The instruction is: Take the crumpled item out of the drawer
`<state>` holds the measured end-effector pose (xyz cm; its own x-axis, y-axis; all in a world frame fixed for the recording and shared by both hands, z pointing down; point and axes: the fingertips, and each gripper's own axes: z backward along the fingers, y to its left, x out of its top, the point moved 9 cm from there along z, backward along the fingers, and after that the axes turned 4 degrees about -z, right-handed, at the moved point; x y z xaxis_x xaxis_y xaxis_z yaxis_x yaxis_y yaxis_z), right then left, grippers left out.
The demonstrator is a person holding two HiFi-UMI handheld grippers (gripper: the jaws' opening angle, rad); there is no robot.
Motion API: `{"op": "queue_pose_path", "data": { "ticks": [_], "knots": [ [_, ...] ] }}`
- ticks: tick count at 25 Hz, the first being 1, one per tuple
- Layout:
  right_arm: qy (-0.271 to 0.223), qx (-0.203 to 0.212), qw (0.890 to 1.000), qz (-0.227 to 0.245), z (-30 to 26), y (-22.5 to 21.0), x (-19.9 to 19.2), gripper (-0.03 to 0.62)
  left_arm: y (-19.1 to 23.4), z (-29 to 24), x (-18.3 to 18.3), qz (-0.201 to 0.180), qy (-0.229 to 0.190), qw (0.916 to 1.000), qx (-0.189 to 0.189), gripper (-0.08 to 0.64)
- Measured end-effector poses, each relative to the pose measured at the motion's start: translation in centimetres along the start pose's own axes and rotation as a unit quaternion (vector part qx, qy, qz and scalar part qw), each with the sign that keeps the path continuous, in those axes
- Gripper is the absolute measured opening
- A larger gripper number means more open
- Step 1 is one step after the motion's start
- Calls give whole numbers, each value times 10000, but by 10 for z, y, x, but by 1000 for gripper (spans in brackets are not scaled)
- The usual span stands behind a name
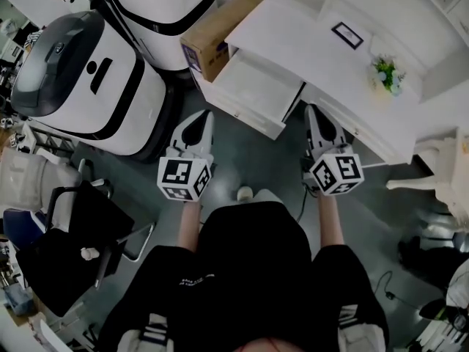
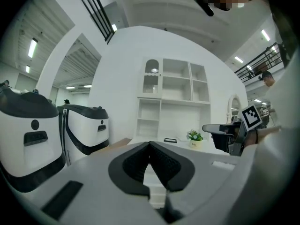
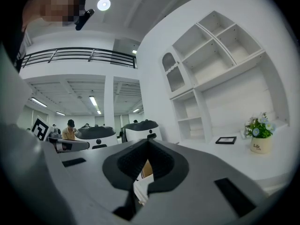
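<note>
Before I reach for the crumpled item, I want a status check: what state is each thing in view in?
Drawer: pulled open; no crumpled item can be made out inside.
Left gripper: shut, nothing between the jaws.
Right gripper: shut, nothing between the jaws.
Potted plant: upright.
Cardboard box: closed.

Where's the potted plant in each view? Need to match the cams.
Head view: potted plant upper right, on the white desk.
Left gripper view: potted plant just right of centre, beyond the fingers.
Right gripper view: potted plant at far right.
Shared landmark: the black picture frame on the desk near the plant, in all three views.
</note>
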<state>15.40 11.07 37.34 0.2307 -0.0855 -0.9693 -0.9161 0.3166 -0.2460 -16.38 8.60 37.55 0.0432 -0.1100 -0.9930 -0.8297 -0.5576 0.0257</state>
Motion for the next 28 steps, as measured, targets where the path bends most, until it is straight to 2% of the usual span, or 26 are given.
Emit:
{"op": "queue_pose_path", "data": {
  "ticks": [9, 15, 28],
  "knots": [
    [430, 97, 9990, -90, -53, -21, -16, -8, 22, -31, -18, 260, 281, 9992, 107, -3],
    [721, 270, 9968, -208, -109, -41, -30, -8, 42, -71, -28, 316, 528, 9979, 196, -2],
    [1602, 836, 9833, -233, -211, -92, -66, -8, 58, -173, -69, 793, 1274, 9883, 284, -3]
  ]
}}
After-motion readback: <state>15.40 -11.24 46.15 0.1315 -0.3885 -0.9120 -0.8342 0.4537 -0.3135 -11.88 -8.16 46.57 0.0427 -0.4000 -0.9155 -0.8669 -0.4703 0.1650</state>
